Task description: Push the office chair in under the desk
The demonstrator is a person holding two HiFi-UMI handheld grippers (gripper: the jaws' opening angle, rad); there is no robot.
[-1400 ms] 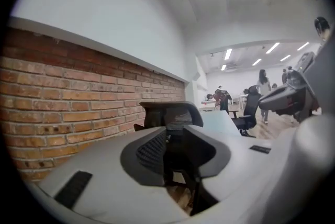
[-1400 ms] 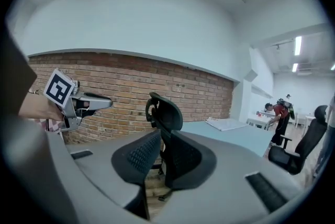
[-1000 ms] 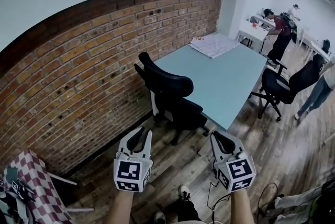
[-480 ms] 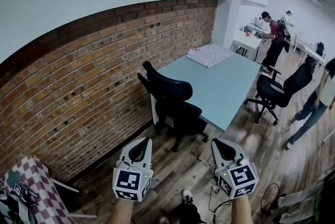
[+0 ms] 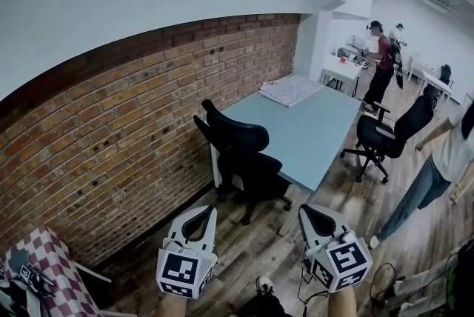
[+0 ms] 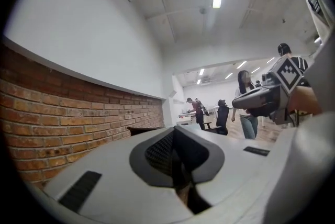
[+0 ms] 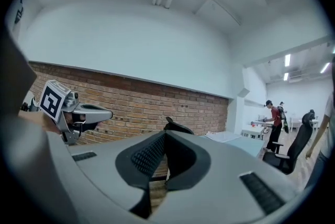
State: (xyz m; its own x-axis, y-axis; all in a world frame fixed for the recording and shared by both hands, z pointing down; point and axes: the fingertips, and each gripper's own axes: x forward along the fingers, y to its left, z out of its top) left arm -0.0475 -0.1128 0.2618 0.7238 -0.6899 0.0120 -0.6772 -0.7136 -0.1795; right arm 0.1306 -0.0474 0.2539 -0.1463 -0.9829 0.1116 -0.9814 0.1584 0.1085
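We hold both grippers level in front of us, well apart from everything. The left gripper (image 5: 207, 213) has its jaws pressed together with nothing between them, and the right gripper (image 5: 305, 211) is closed and empty as well. Neither one touches the office chair (image 5: 248, 158). The chair stands ahead of us across a stretch of wooden floor (image 5: 259, 245), at the near end of the desk (image 5: 318, 127) and close beside the brick wall (image 5: 126, 138). From the head view its seat meets the desk's edge, and the front of it seems to run in below the pale blue top. The backrest rises on our side, clear of the edge. In the right gripper view only the top of that backrest peeps over the closed jaws. As far as we can judge, the chair already lies much as the task wants it, tucked against the desk, not standing out in the room. How deep the seat goes under the top is hidden by the chair's own back, so we cannot say whether it could slide in further. The scene fits a chair that is fully home with us standing off from it. It fits equally a chair parked close that has some travel left. Some papers (image 5: 290, 91) lie at the desk's far end, and another chair (image 5: 389, 134) stands off to the right.
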